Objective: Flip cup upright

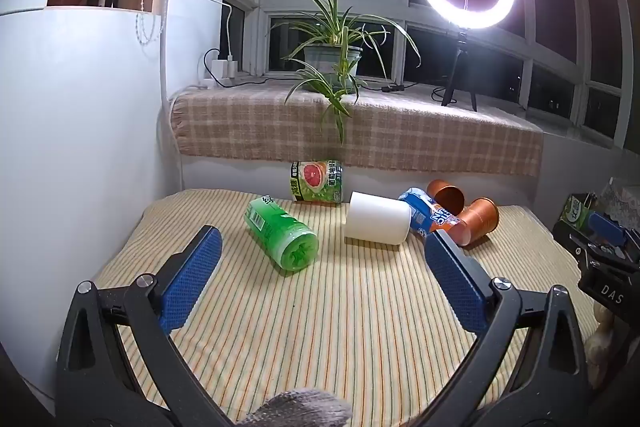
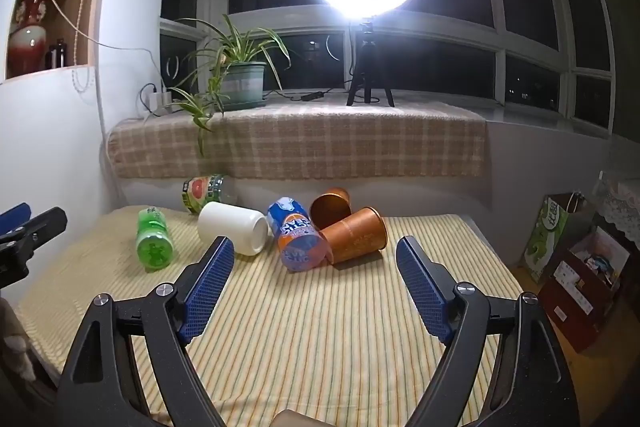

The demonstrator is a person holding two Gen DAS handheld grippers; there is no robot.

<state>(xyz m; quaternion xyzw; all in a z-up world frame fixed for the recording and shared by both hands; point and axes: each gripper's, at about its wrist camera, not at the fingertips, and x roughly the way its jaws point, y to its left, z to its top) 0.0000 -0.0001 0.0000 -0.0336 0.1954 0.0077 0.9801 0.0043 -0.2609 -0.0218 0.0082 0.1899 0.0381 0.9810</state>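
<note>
Left hand-held gripper (image 1: 322, 249) and right hand-held gripper (image 2: 315, 257) both hover spread wide, holding nothing.

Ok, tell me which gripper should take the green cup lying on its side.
Left, probably. The left gripper is open with the green cup between its fingers' line; from the right gripper it lies far left.

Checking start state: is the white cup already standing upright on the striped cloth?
No, the white cup lies on its side on the striped cloth, between the green bottle and the blue-and-orange cup.
</note>
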